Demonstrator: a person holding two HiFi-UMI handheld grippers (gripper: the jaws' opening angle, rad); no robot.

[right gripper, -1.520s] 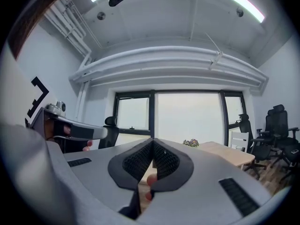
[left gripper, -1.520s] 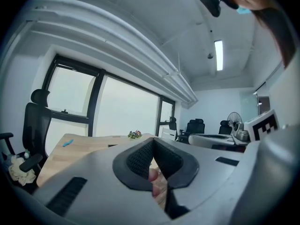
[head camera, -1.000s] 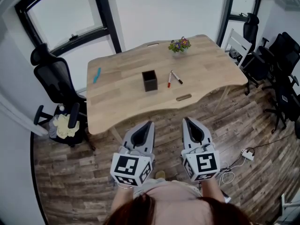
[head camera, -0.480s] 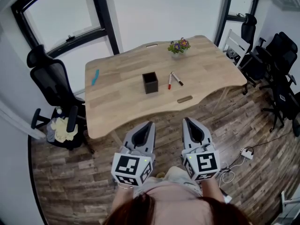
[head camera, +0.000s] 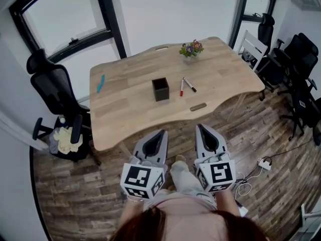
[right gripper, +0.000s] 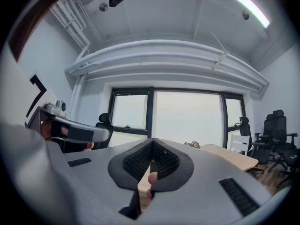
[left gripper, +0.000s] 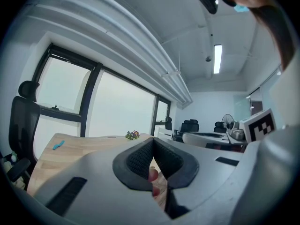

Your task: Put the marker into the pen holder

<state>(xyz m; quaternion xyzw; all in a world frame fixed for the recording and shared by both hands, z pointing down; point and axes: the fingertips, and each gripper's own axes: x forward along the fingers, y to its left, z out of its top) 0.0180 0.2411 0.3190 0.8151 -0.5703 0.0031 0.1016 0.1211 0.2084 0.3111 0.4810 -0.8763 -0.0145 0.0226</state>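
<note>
**Wooden table ahead, both grippers closed and empty**

Plank flooring runs under a pale wooden table [head camera: 130, 109] that stands before large dark-framed windows, with black office chairs to the left [head camera: 50, 82] and in a group at the far right. Near the middle of the tabletop stands the black, square pen holder [head camera: 160, 89], upright with its mouth open upward. Just to its right lie two markers [head camera: 181, 86], flat on the wood, close together and splayed in a narrow V; neither touches the holder. A small pot of flowers [head camera: 192, 49] sits near the far edge, and a blue object [head camera: 102, 82] lies well off to the left.

The left gripper [head camera: 161, 133] and the right gripper [head camera: 199, 128] are held side by side over the floor, short of the table's near edge and pointing toward it. In each gripper view the two ribbed pads meet at the tip, with nothing gripped between them.
</note>
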